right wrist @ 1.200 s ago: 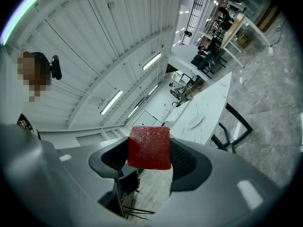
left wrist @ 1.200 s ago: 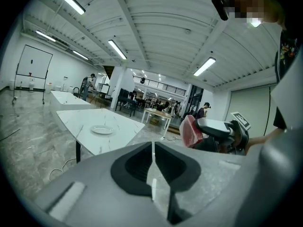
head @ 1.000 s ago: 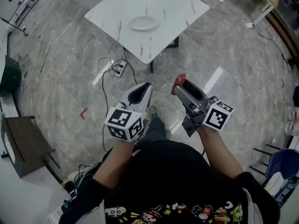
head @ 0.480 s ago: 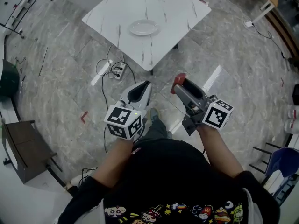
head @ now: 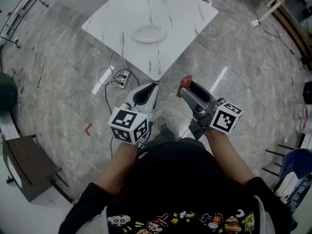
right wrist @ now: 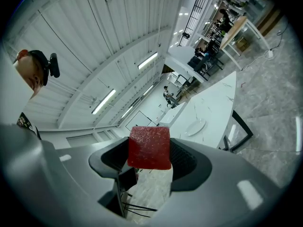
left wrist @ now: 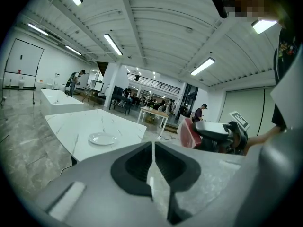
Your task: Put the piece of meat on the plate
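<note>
- right gripper (right wrist: 149, 161) clamped on the piece of meat (right wrist: 149, 147); red slab pinched by its 2 sides and jutting past the tips, so it can drop clean on release.
- left gripper (left wrist: 153, 161) jaws pressed together on nothing; carried idle beside the right.
- plate (head: 149, 33) bare on the white table (head: 187, 11), well ahead of both grippers.
- judgement: carry stage; meat is over floor, so the table must be reached first.
</note>
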Motion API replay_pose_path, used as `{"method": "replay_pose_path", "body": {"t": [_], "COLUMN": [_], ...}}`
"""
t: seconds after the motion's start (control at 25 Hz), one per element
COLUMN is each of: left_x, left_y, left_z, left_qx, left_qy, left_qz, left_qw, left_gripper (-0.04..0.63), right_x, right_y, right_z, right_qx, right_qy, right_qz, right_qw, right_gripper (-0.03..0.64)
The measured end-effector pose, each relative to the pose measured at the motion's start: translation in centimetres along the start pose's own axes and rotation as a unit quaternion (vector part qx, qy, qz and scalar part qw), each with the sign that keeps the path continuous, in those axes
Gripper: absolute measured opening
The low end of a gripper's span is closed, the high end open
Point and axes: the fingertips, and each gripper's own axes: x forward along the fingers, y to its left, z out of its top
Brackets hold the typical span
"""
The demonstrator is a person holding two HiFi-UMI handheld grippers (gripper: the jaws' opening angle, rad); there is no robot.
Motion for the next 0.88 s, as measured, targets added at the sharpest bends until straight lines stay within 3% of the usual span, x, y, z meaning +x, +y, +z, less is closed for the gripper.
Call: {"method": "replay_pose_path", "body": {"t": [0.36,0.88], "left_x": [-0.7,-1.1], "left_y": [0.8,2.1], "left_z": [0.6,1.4], "left_qx": [-0.002,0.003], "left_qy": [-0.007,-0.012], "left_qz": [-0.006,0.023], "left_qw": [1.0000,0.9997], "left_gripper": [0.020,0.020], "right_x": [1.0,2.5], "right_y": [0.6,-0.4], "right_z": [0.2,1.4], "right_qx": [-0.001,0.013], "right_qy": [-0.011,-0.015], "right_qz": [-0.001,0.018], "right_qw": [1.000,1.000], "right_gripper": [0.296,0.296]}}
